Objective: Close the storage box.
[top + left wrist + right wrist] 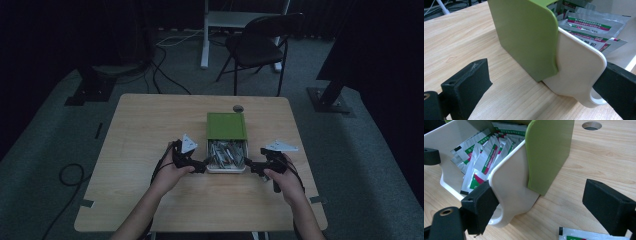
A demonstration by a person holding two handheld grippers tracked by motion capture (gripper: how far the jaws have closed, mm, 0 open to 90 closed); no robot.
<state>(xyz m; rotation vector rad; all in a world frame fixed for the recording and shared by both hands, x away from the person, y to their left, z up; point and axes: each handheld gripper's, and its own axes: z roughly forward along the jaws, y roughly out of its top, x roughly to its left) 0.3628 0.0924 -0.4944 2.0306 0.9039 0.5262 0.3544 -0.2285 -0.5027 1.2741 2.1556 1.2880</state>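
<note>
A green box sleeve (pixel 226 126) lies mid-table, and its white drawer (pixel 226 169) is slid out toward me. The drawer holds several silver sachets (pixel 226 152) with green and red print. My left gripper (pixel 201 164) is at the drawer's front left corner. In the left gripper view it (pixel 544 87) is open, its jaws straddling the white drawer corner (pixel 579 75) beside the green sleeve (pixel 524 37). My right gripper (pixel 251 167) is at the front right corner. It (pixel 544 207) is also open, its left jaw against the drawer front (pixel 511 192).
One loose sachet (pixel 584 235) lies on the table close to my right gripper. A round cable hole (pixel 238 108) is in the tabletop behind the box. Beyond the table stand a dark folding chair (pixel 260 42) and a white desk leg (pixel 204 35), with cables on the floor.
</note>
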